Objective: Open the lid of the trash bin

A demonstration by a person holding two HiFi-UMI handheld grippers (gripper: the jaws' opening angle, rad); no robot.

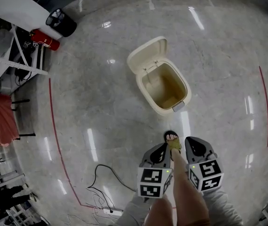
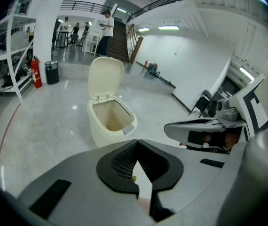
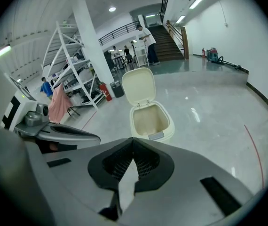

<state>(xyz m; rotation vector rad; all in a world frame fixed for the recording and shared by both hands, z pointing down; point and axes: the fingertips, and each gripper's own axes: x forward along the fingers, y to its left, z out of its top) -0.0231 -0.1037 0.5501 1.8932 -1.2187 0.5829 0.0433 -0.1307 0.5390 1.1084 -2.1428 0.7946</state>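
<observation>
As the lid [image 1: 147,53] stands: upright on trash bin [image 1: 164,86].
Fingers: left gripper [image 1: 163,149], right gripper [image 1: 189,142] closed, empty.
Care: hold clear of it.

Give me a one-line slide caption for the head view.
Trash bin open, lid raised; left gripper and right gripper shut, empty, well short of it.

L tongs [image 1: 162,147] & R tongs [image 1: 189,141]: grey shells, blk ribbed pads [image 2: 120,161], white cubes [image 1: 154,181] w/ blk square markers.
</observation>
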